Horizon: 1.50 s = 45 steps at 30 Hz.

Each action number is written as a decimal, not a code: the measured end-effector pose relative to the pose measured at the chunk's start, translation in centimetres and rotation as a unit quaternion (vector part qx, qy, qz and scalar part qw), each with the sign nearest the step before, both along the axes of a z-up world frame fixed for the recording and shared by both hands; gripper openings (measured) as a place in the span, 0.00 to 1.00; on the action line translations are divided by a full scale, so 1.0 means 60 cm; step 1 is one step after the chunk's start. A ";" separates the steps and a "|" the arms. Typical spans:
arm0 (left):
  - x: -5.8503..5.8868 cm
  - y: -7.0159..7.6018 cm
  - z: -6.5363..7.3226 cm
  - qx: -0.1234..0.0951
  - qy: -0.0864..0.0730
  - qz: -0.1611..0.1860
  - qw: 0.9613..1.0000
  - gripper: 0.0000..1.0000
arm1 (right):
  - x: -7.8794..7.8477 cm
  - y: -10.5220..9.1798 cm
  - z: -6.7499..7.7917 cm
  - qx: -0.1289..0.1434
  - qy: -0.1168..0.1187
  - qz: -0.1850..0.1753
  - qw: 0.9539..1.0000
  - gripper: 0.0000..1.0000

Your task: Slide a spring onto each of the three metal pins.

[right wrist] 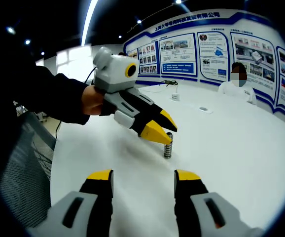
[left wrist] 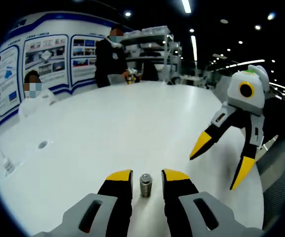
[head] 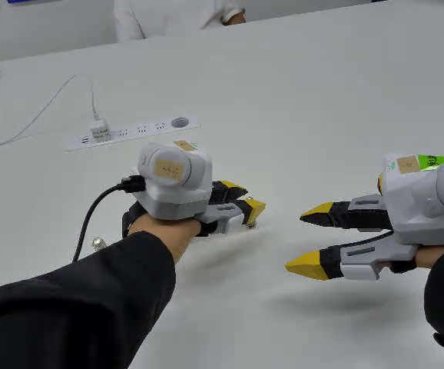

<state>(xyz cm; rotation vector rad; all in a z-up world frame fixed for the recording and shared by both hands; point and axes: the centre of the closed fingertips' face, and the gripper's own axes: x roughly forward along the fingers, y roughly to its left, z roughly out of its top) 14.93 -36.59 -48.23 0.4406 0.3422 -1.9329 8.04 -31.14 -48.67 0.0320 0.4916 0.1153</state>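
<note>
Spring [left wrist: 146, 185]: grey metal coil, upright on white table [left wrist: 108, 128], lower centre of left gripper view. Same spring [right wrist: 168, 144] upright mid-frame in right gripper view.

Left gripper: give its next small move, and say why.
Probably close the left gripper so its fingers pinch gently on the spring. The spring stands upright between the open fingers with a gap on each side, while the right gripper hangs open, apart from it.

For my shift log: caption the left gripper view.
Left gripper, open, straddles an upright spring on the white table; right gripper hovers open alongside.
</note>
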 end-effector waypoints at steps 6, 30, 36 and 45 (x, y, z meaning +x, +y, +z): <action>-0.009 0.005 0.025 -0.015 0.005 -0.002 1.000 0.28 | 0.001 0.001 -0.001 0.000 0.001 0.002 1.000 0.51; -0.026 0.057 0.096 -0.044 0.016 -0.022 0.999 0.46 | 0.003 0.004 -0.006 -0.002 0.004 0.009 1.000 0.52; -0.024 0.072 0.109 -0.050 0.027 -0.021 0.998 0.49 | 0.004 0.006 -0.005 -0.003 0.004 0.009 1.000 0.52; -0.007 0.105 0.122 -0.057 0.032 -0.014 0.998 0.51 | 0.006 0.009 -0.003 -0.006 0.003 0.011 1.000 0.53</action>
